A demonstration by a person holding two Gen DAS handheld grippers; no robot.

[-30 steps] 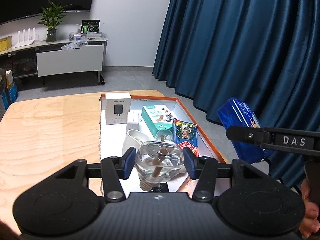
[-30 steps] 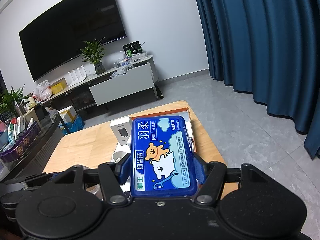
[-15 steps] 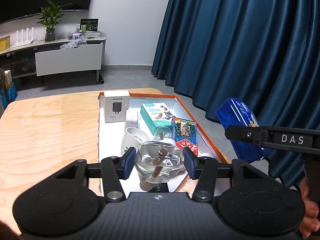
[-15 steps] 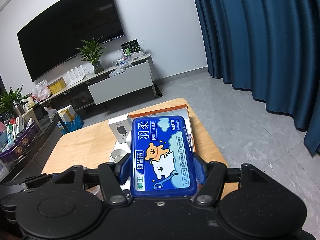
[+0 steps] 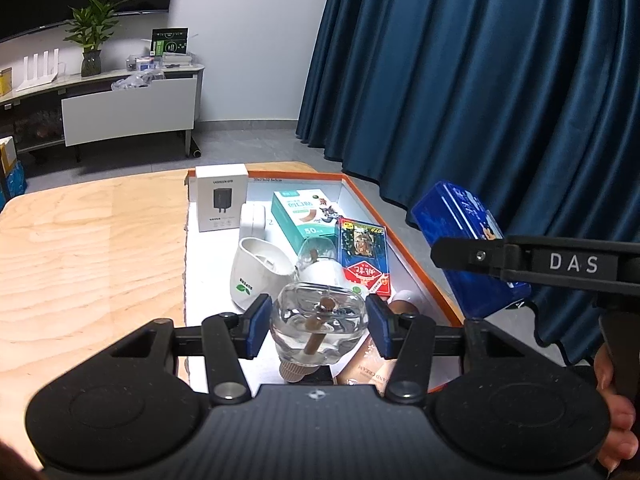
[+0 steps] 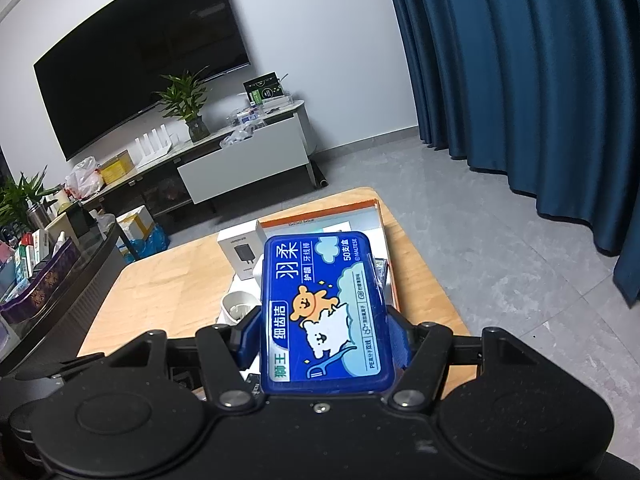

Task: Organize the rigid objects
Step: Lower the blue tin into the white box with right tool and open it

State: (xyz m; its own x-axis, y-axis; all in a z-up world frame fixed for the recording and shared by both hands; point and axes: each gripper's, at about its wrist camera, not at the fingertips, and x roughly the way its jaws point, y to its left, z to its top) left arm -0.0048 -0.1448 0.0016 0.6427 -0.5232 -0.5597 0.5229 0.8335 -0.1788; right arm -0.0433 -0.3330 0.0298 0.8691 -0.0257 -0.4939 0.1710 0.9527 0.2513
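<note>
Almost nothing has changed in the last second: both hands stay nearly still above the tray, each with its load.

The left claw (image 5: pixel 319 330) is pinching a small clear glass bottle with a brown stopper (image 5: pixel 319 322). Its blue pads press on both sides of the glass, and the bottle hangs in the air over the near end of the shallow white tray with an orange rim (image 5: pixel 404 240). This tray lies on the pale wooden desk (image 5: pixel 92 248).

The right claw (image 6: pixel 323 346) is pinching a flat blue plastic box with a cartoon bear on its lid (image 6: pixel 322 312). In the left wrist view the same box (image 5: pixel 460 224) is held in the air at the right of the tray, just outside the rim.

Already in the tray are a white charger box (image 5: pixel 221 202), a teal carton (image 5: pixel 305 216), a white cup (image 5: pixel 256 272) and a red and blue card pack (image 5: pixel 362 256).

I judge that this pause means neither thing is placed yet. The free space in the tray is small, so each one needs a careful choice of place.
</note>
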